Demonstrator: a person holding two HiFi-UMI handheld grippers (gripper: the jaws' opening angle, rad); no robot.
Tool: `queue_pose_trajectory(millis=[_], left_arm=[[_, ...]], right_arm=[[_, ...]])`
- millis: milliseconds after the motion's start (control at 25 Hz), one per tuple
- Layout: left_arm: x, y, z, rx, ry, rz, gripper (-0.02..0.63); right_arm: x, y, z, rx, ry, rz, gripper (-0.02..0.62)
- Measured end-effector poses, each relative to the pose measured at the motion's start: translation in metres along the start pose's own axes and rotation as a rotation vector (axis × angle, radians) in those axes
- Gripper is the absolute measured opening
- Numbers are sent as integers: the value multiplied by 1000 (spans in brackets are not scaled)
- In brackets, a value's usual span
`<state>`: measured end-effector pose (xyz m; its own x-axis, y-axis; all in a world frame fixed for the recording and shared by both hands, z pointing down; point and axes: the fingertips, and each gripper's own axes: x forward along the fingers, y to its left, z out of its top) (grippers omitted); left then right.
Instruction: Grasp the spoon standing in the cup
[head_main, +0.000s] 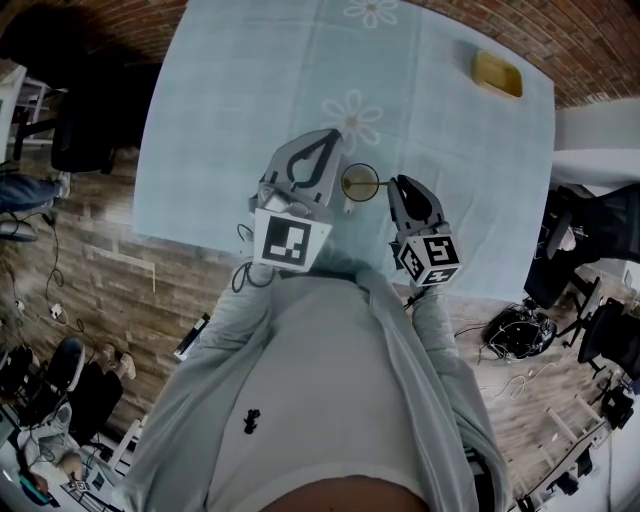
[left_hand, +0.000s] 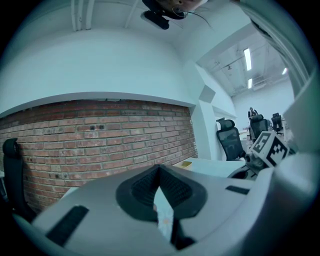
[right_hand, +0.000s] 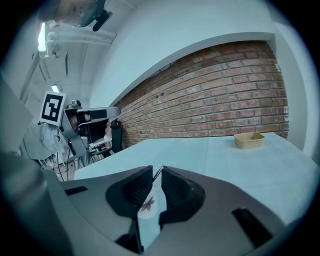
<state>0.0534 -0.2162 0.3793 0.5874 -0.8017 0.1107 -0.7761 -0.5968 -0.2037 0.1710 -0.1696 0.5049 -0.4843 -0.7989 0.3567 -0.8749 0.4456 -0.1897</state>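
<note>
desk under a pale blue cloth (head_main: 250, 120): 1 | white flower prints (head_main: 352, 112) on that cloth, head view: 2 | small round see-through cup (head_main: 360, 182): 1 | thin metal spoon (right_hand: 158, 173), only its handle showing: 1 | shallow yellow rectangular dish (head_main: 497, 74): 1

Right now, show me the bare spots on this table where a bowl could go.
Free: the cloth between the yellow dish and the cup, and the whole far-left stretch beyond the left gripper. Crowded: the near edge, where both grippers flank the cup, the right gripper's fingers closing around the spoon handle.
</note>
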Motion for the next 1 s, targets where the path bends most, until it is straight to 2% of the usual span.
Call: queue_pose_trajectory(millis=[240,440,1000], left_arm=[[0,2,0,-8,-5,6,17],[0,3,1,-8,-6,9,17],[-1,4,3,-3,-14,5,17]], right_arm=[[-1,1,2,42,-13,25,51],[-2,4,14,147,-58,62,18],[-2,22,22,90,-39,132,17]])
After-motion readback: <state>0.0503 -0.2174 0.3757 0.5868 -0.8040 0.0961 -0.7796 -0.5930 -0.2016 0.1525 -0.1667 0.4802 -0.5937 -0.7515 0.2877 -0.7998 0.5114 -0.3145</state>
